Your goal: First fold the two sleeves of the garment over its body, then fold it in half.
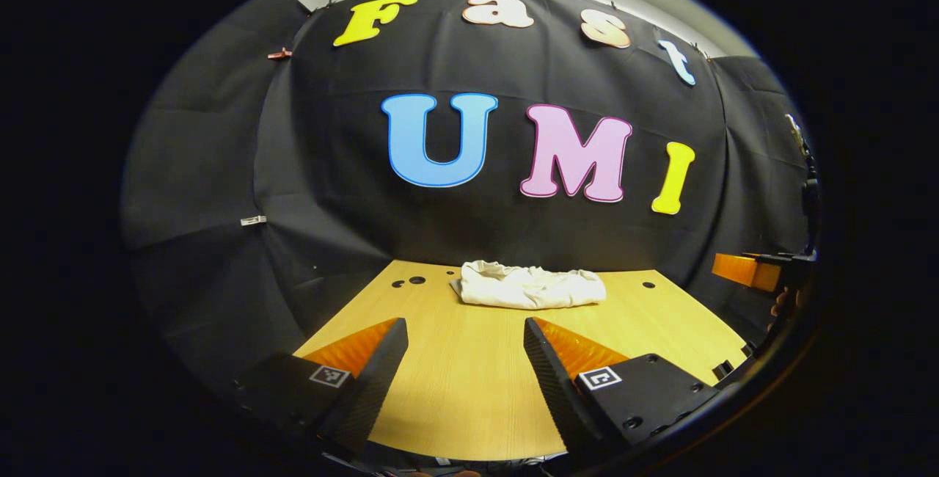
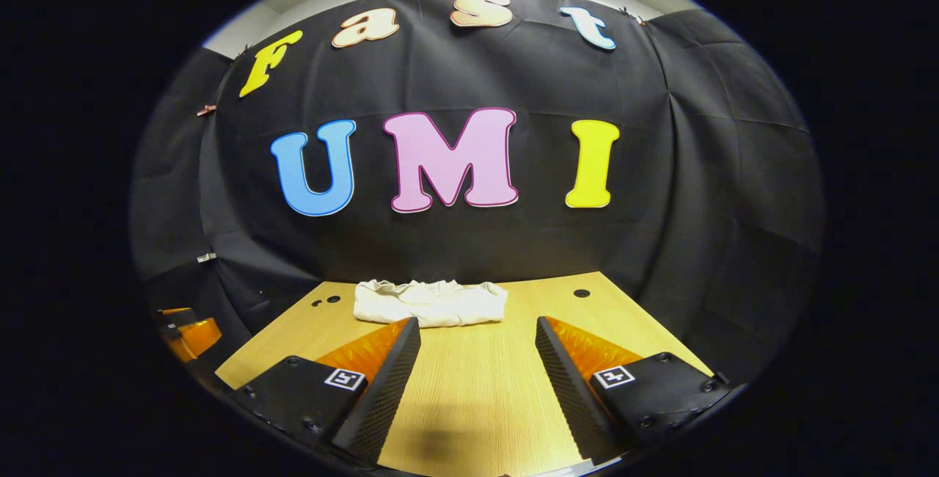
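Both grippers hover level above the near part of the table (image 1: 469, 396), aimed at the back wall, each holding nothing: left gripper (image 1: 465, 341) with fingers spread wide, right gripper (image 2: 477, 341) likewise wide apart. White garment (image 1: 530, 285) lies bunched in a low heap at the table's far edge, just before the black cloth wall (image 1: 513, 227), well apart from both. At the left gripper view's right rim, the right gripper's fingers (image 1: 744, 270) and part of a hand (image 1: 781, 304) show.
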